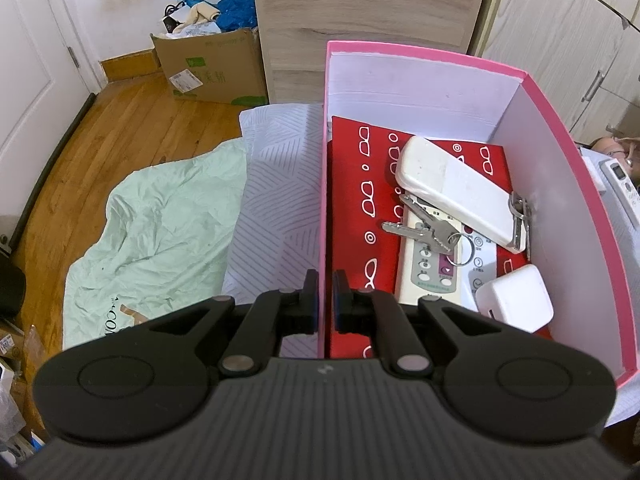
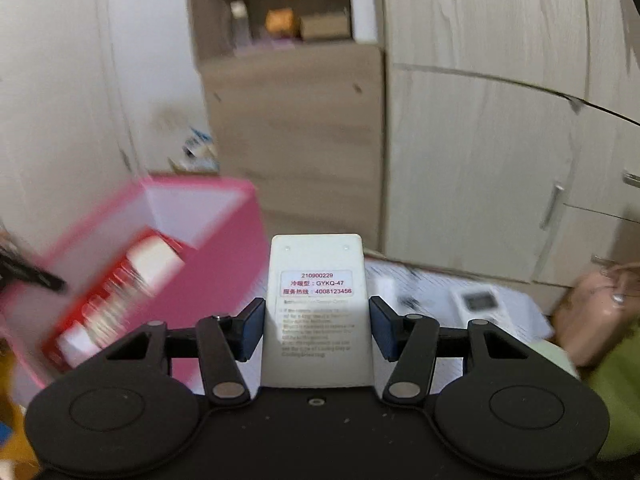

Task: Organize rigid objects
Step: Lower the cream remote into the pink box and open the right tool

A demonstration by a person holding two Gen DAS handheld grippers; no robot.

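left gripper [image 1: 326, 300] clamped shut on the near-left wall of the pink box [image 1: 560, 152]. inside the box, nearest first: small white block [image 1: 516, 300], flat remote [image 1: 428, 268] under a key bunch [image 1: 424, 232], white case [image 1: 456, 188] across them, all on a red card [image 1: 360, 216]. right gripper [image 2: 318, 330] pressed on a white remote [image 2: 316, 308], back label up, raised just right of the box. wardrobe [image 2: 480, 120] beyond.
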